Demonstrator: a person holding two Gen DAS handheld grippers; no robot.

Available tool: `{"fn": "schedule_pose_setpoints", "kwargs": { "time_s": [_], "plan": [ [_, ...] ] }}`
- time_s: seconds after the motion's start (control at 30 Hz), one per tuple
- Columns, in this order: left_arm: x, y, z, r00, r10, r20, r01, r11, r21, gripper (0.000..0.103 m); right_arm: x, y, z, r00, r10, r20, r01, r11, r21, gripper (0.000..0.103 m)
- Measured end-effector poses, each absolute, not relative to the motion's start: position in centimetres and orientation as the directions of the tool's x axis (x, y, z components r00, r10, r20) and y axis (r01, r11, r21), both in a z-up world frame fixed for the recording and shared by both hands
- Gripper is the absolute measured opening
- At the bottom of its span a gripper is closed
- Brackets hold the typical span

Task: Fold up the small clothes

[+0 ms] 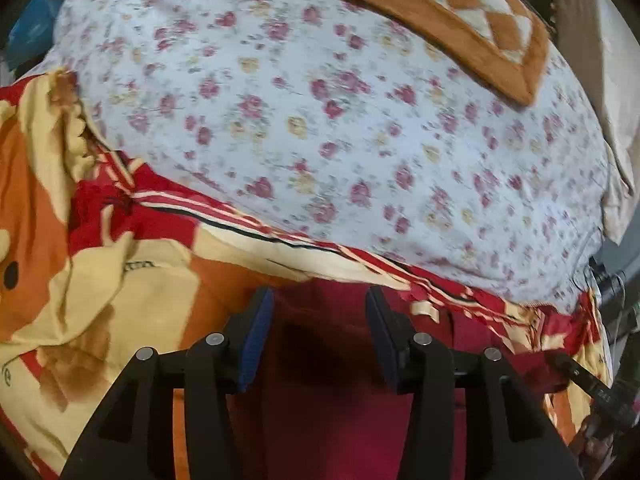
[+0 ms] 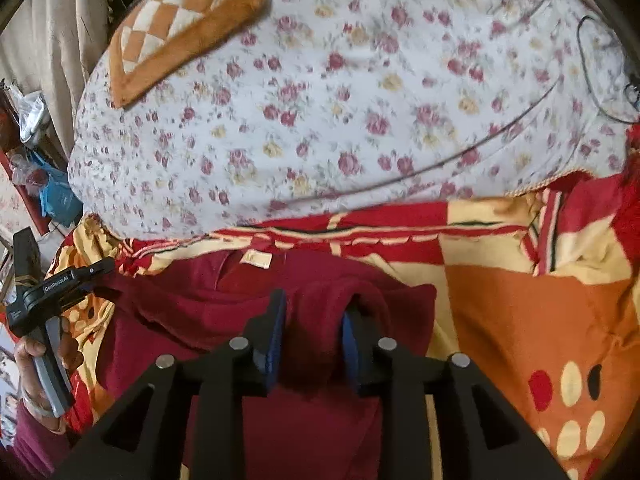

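Writing: the left gripper's (image 2: 100, 276) body, seen from the right wrist camera, carries a white label reading roughly "GenRobot.AI". A pale tag (image 2: 256, 259) sits at the neckline of the maroon garment (image 2: 304, 432); its print is too small to read. Dark letters on the red-orange-cream blanket (image 1: 120, 292) are blurred and unreadable.

Surface: a bed. The blanket covers the near part, and a white sheet with pink and yellow flowers (image 1: 320, 128) lies beyond it. An orange-and-cream checked mat (image 1: 460, 12) rests on the far sheet. A thin dark cable (image 2: 472, 152) crosses the sheet. Beige curtain (image 2: 60, 48) at one edge, cluttered shelf (image 2: 28, 152) beside it.

Garment: spread on the blanket, near edge of the bed — directly under both grippers.

Left gripper (image 1: 318, 344): jaws stand apart with flat maroon cloth showing in the gap; blue pads (image 1: 256, 344) clear of it, nothing gripped. A hand (image 2: 44, 364) grips its handle.

Right gripper (image 2: 314, 340): jaws partly apart — a raised fold of the garment bunches between them. Whether the pads (image 2: 276, 340) press on it I cannot tell.
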State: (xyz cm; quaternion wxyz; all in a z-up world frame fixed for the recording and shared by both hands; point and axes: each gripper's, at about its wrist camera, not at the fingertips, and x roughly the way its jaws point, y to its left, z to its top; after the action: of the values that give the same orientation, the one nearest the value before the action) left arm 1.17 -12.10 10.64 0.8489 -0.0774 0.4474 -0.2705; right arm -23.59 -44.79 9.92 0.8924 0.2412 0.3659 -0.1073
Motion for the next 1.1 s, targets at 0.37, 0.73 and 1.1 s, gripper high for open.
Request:
{"fn": "schedule_pose_setpoints", "kwargs": {
  "time_s": [0.37, 0.73, 1.1],
  "plan": [
    [0.8, -10.4, 10.8, 0.44, -0.509, -0.74, 0.388, 0.851, -0.354, 0.037, -24.8, -46.1, 11.7, 0.737, -0.023, -0.675, 0.348, 0.869, 0.351, 0.053],
    [1.1, -12.7, 4.8, 0.331, -0.365, -0.87, 0.396, 0.891, -0.223, 0.037, -15.4, -45.4, 2.9, 0.548, -0.056, -0.834, 0.403, 0.892, 0.206, 0.052],
    [-2.0, -10.5, 6.8, 0.267, -0.457, -0.848, 0.451, 0.837, -0.309, 0.037, -21.6, -44.7, 6.0, 0.548, 0.064, -0.834, 0.369, 0.877, 0.309, 0.057]
  ]
}}
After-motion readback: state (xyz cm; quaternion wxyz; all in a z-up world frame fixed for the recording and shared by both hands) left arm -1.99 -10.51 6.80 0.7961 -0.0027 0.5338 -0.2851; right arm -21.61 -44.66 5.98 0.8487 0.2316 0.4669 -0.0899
